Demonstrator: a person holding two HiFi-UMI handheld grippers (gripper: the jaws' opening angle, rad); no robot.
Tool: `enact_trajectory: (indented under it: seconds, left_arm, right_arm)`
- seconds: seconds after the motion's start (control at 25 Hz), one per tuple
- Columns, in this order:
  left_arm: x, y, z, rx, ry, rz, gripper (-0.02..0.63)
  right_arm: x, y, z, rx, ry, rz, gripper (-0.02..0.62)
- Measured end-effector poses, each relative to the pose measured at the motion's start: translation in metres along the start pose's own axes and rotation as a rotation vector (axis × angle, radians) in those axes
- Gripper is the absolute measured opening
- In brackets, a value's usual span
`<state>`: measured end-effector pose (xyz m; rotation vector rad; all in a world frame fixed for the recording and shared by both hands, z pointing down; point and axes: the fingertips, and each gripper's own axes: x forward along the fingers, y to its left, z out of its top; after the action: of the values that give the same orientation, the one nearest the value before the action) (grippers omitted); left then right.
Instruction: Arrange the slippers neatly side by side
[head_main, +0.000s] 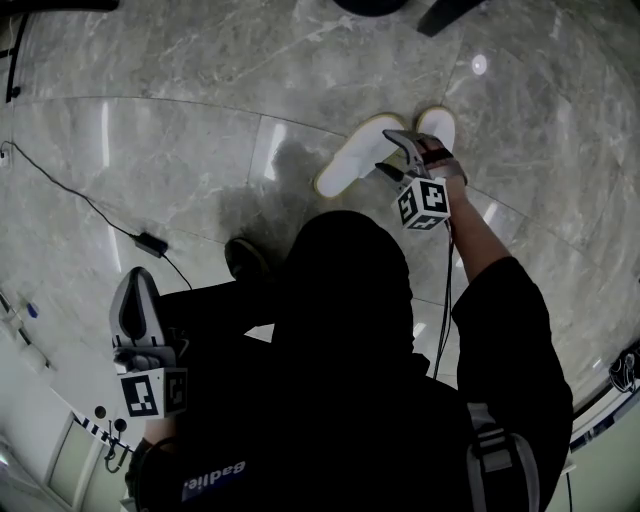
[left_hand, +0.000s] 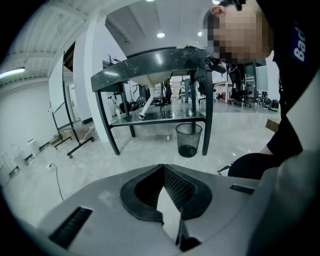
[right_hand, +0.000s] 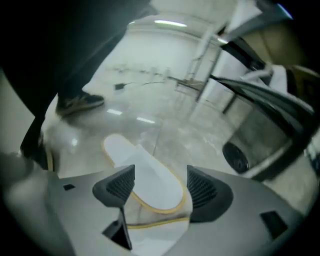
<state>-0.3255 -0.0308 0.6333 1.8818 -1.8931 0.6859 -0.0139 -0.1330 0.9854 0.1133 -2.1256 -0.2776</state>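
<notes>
Slippers lay on the floor directly beneath the right gripper (head_main: 398, 155), whose jaws stood wide apart and clamped nothing; the slanted slipper (head_main: 355, 160) showed between its tips (right_hand: 145, 175), and the other slipper (head_main: 437, 125) sat just beside them, toes meeting, heels splayed. The left gripper (head_main: 137, 300) hung well back from both, jaws together and empty. Likely trouble: an off-centre bite on the slanted slipper could swing it further askew or shove its neighbour. Count: two slippers, two grippers, one dark shoe (head_main: 245, 258)
</notes>
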Motion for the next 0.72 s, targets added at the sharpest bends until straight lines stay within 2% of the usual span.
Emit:
enact_trajectory:
  seconds: [0.12,0.16,0.2,0.24,0.44,0.56,0.6,0.68,0.72]
  left_arm:
    - [0.006,-0.002,-0.001,-0.003,0.009,-0.018,-0.003]
    - [0.007,-0.003,-0.001,-0.003,0.013,-0.02,-0.003]
    - [0.009,-0.003,-0.002,-0.002,0.015,-0.022,-0.003]
    - [0.01,-0.003,-0.002,0.0,0.018,-0.024,-0.003]
    - [0.009,0.002,-0.007,0.018,0.041,-0.012,-0.003]
    - [0.004,0.01,-0.01,0.023,0.051,0.005,-0.003]
    - [0.003,0.012,-0.011,0.024,0.052,0.008,-0.003]
    - [0.003,0.013,-0.011,0.025,0.054,0.009,-0.003]
    - [0.004,0.012,-0.012,0.026,0.054,0.005,-0.003]
  right_arm:
    - [-0.019,0.0,-0.002,0.627,-0.053,-0.035,0.305]
    - [-0.021,0.005,-0.001,0.765,-0.052,-0.048,0.305]
    - [-0.021,0.012,0.001,0.839,-0.037,-0.07,0.305]
    - [-0.016,0.02,0.004,0.86,-0.011,-0.098,0.305]
    - [0.026,0.036,0.0,0.787,0.132,-0.205,0.305]
    - [0.042,0.034,-0.003,0.653,0.201,-0.245,0.302]
    - [0.043,0.034,-0.002,0.609,0.216,-0.261,0.245]
    - [0.042,0.031,-0.008,0.548,0.249,-0.306,0.033]
    - [0.041,0.029,-0.013,0.533,0.256,-0.329,0.017]
